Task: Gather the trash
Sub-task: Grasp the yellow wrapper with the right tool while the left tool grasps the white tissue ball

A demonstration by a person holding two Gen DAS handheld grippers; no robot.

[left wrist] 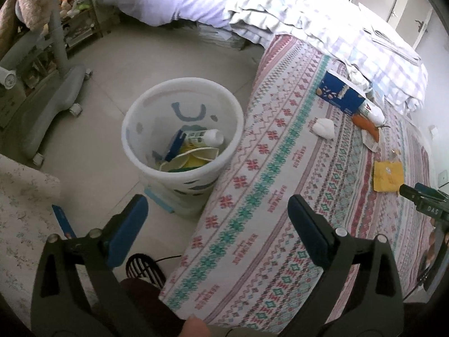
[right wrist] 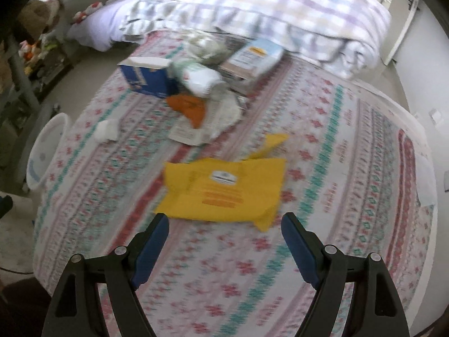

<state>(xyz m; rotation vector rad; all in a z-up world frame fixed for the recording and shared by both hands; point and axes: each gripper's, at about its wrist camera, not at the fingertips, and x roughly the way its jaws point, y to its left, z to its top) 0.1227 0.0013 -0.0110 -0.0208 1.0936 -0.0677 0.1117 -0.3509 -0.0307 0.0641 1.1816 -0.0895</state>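
A white trash bin stands on the floor against the bed's edge, holding a bottle, a blue box and wrappers. It also shows in the right wrist view. My left gripper is open and empty, near the bin and the bed edge. My right gripper is open and empty, just short of a yellow envelope lying on the patterned bedspread. Farther back lie a blue box, white crumpled tissue, an orange wrapper, plastic bags and a pale carton.
A folded checked quilt lies at the back of the bed. A grey chair base and a shelf with toys stand on the tiled floor. A flowered cushion is at left.
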